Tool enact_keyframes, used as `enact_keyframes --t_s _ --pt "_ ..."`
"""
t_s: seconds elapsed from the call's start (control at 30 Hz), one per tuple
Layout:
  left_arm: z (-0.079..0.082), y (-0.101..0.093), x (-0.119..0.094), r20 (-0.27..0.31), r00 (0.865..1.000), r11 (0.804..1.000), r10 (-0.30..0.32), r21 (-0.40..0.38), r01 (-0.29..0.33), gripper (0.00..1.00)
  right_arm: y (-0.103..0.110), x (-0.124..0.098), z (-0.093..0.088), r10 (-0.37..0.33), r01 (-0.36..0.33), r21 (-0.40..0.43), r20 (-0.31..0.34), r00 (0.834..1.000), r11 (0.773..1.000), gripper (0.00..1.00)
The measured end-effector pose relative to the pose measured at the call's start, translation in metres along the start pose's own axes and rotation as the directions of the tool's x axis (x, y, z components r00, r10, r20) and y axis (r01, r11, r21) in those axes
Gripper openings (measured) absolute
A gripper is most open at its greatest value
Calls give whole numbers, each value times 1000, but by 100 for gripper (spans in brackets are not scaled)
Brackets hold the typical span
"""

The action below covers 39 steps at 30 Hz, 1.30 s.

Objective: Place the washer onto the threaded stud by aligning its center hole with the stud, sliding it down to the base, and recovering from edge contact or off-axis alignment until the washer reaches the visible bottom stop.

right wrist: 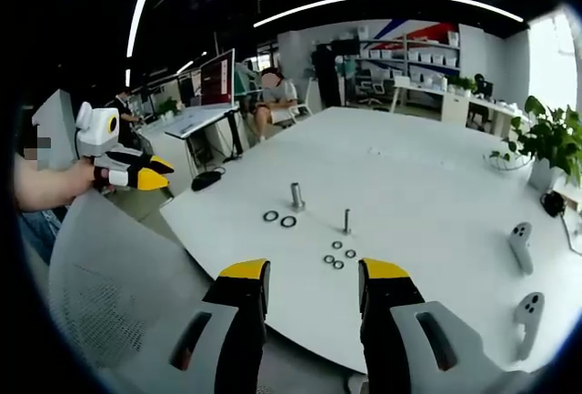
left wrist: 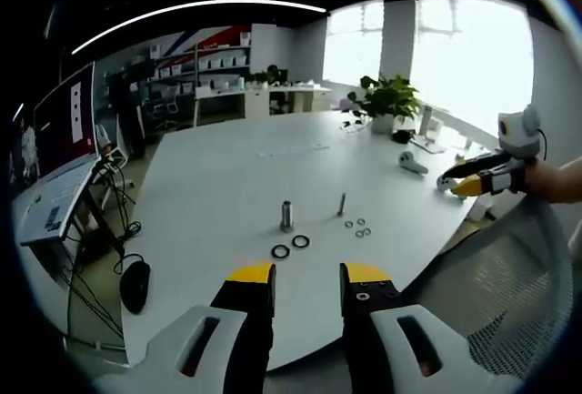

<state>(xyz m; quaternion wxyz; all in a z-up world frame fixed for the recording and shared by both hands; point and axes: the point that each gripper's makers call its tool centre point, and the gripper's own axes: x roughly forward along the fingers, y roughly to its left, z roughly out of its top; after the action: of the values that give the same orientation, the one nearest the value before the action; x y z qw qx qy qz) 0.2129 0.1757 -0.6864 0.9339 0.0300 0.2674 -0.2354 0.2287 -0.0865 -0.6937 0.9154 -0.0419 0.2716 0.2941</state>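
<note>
On the white table (left wrist: 227,176) a thick threaded stud (left wrist: 286,215) stands upright, with a thinner stud (left wrist: 342,203) to its right. Two black washers (left wrist: 290,247) lie flat in front of the thick stud, and several smaller washers (left wrist: 359,227) lie beside the thin one. My left gripper (left wrist: 307,276) is open and empty, short of the table's near edge. In the right gripper view the same thick stud (right wrist: 297,196), thin stud (right wrist: 346,221), black washers (right wrist: 279,219) and small washers (right wrist: 336,255) lie ahead of my open, empty right gripper (right wrist: 314,274).
A mesh chair back (right wrist: 109,267) stands between me and the table. A potted plant (left wrist: 386,98) and two white controllers (right wrist: 520,239) sit on the far side. A mouse (left wrist: 135,285) and cables lie on the floor. A person (right wrist: 273,94) sits at a distant desk.
</note>
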Motion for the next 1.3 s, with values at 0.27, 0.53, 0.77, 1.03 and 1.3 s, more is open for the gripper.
enact_keyframes --t_s 0.27,0.53,0.77,1.03,1.3 --pt "-1 1 1 -3 1000 1000 6 -1 -6 26 0 1 -2 4 -4 5 -10 1000 1000 41" --pt "-3 1 1 -14 1000 1000 8 -3 -8 26 1 0 -2 5 -5 1 -10 1000 1000 41" --pt "-5 2 2 -25 1000 1000 12 -8 -12 26 1 0 -1 4 -4 5 -2 1000 1000 41" --pt "-8 3 1 -34 999 1000 21 -9 -21 26 3 0 -1 11 -11 1 -1 1000 1000 41" --pt "-12 3 2 -58 998 1000 22 -9 -22 26 3 -1 1 13 -13 6 8 1000 1000 41"
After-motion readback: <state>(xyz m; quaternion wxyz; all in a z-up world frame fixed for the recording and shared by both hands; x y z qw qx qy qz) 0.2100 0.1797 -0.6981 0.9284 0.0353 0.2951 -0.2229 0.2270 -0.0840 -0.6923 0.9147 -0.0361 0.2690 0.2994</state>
